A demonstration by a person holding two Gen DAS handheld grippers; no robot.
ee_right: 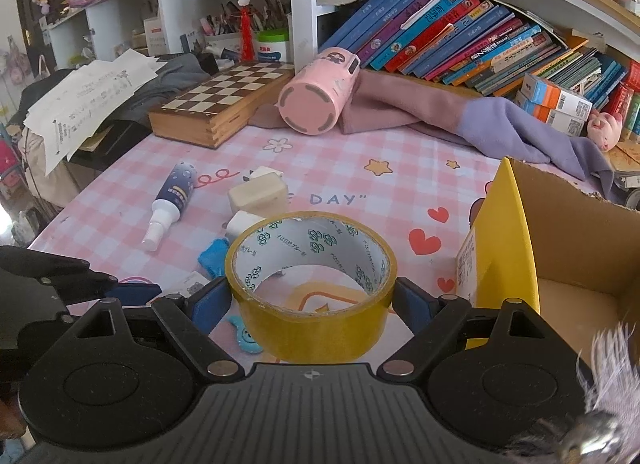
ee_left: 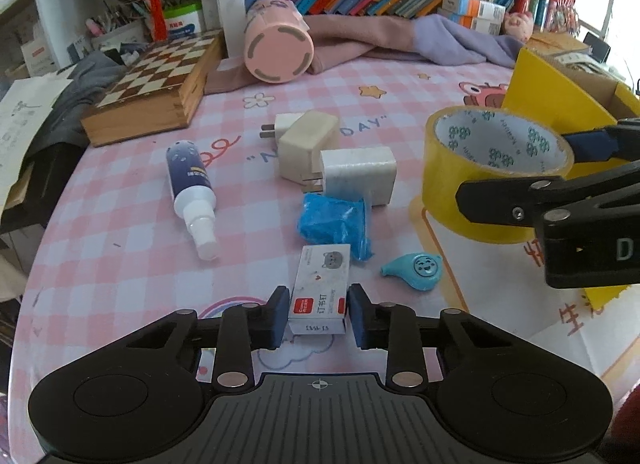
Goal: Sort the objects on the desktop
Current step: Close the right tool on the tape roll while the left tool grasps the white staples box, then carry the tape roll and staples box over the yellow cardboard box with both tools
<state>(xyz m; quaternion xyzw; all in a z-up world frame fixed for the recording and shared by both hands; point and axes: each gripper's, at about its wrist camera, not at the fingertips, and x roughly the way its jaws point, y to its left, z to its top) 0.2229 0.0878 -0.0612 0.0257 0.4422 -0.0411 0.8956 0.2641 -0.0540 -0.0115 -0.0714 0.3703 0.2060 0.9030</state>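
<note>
My left gripper (ee_left: 318,316) has its blue pads against both long sides of a small white cardboard staple box (ee_left: 320,292) with a grey bear printed on it and a red label near the end; the jaws are drawn in narrow and the box sits squarely between them, on the pink-and-white checked tablecloth (ee_left: 120,232). Just beyond the box lies a crumpled blue plastic wrapper (ee_left: 332,223), and to its right a small turquoise teardrop-shaped toy with a smiling face (ee_left: 416,270). Further off, two white plug adapters (ee_left: 340,159) lie touching each other, and a dark-blue spray bottle with a white nozzle (ee_left: 192,195) lies on its side to their left.

My right gripper (ee_right: 312,300) is spread wide around a roll of yellow packing tape (ee_right: 312,288), one pad on each outer side, holding it with its hole facing up (the roll looks lifted off the cloth, though I can't be sure). Just to its right stands a yellow cardboard box with an open top (ee_right: 516,248). At the back, a pink cylindrical tin (ee_right: 316,91) lies tipped beside a wooden chessboard case (ee_right: 216,107).
</note>
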